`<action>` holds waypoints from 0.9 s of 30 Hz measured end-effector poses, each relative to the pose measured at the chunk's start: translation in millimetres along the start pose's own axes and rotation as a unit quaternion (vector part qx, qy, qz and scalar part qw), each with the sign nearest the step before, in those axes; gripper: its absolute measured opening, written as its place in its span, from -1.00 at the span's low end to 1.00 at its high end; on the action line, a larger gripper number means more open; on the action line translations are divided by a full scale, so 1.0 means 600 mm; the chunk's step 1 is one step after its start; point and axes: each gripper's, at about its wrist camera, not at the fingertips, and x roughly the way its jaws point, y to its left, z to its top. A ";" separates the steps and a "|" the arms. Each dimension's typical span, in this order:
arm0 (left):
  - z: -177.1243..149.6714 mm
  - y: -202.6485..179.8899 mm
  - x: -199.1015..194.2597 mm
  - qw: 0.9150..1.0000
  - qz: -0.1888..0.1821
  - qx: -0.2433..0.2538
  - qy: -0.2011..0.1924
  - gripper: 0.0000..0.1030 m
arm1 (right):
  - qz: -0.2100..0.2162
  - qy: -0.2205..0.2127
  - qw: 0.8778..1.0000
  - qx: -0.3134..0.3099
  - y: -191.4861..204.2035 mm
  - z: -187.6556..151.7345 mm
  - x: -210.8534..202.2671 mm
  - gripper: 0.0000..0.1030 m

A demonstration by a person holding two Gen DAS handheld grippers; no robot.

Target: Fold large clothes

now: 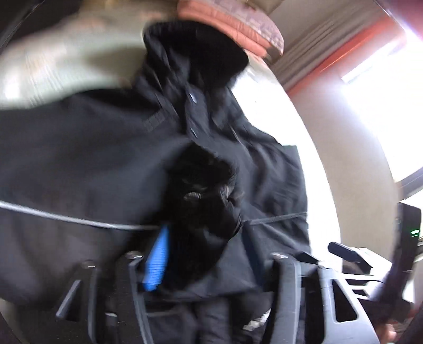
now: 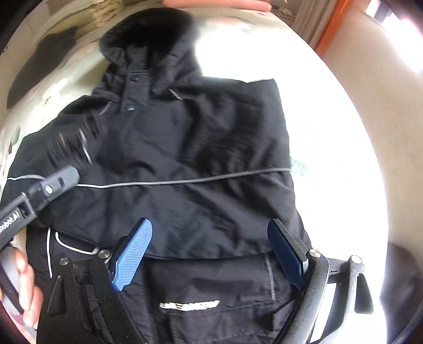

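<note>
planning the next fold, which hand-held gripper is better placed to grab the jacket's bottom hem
Right, probably. The right hand-held gripper hangs open over the lower front of the black jacket. The left hand-held gripper has sleeve fabric bunched between its fingers.

Jacket (image 2: 185, 158) flat on bed (image 2: 330, 158), pillows (image 1: 232, 23) behind hood (image 2: 153, 45).

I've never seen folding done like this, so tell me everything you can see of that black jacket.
The black jacket lies spread front-up on a pale surface, hood at the far end. It looks like matte woven shell fabric, with a buttoned collar placket, thin reflective piping across the chest, and white lettering near the hem. One sleeve is folded in across the body.
</note>
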 end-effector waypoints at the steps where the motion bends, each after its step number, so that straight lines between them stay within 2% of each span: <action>1: -0.004 0.008 0.004 0.999 -0.029 -0.016 0.011 0.39 | -0.001 0.001 1.000 0.000 -0.009 -0.003 0.003 0.76; 2: -0.010 0.016 0.008 0.998 -0.055 -0.033 0.020 0.51 | -0.001 0.001 1.000 0.000 -0.017 -0.004 0.006 0.76; 5: -0.019 0.012 0.015 0.998 -0.050 -0.044 0.019 0.51 | 0.009 0.004 1.000 0.008 -0.034 -0.010 0.008 0.76; 11: -0.016 0.024 -0.067 0.998 -0.040 -0.050 -0.005 0.50 | 0.076 0.000 0.997 0.007 -0.013 0.012 -0.002 0.76; 15: -0.015 0.040 -0.134 0.998 -0.005 -0.047 -0.041 0.51 | 0.137 0.003 0.990 -0.021 0.058 0.036 0.013 0.76; 19: -0.017 0.089 -0.182 0.994 0.033 -0.075 -0.070 0.50 | 0.180 0.033 0.982 -0.040 0.126 0.053 0.047 0.76; 21: -0.020 0.111 -0.201 0.992 0.050 -0.087 -0.083 0.50 | 0.189 0.043 0.980 -0.033 0.137 0.062 0.063 0.76; 25: -0.030 0.147 -0.228 0.984 0.081 -0.110 -0.111 0.50 | 0.181 0.054 0.982 -0.030 0.146 0.071 0.094 0.73; 27: -0.032 0.164 -0.236 0.982 0.084 -0.126 -0.116 0.50 | 0.210 0.072 0.975 -0.018 0.154 0.070 0.116 0.57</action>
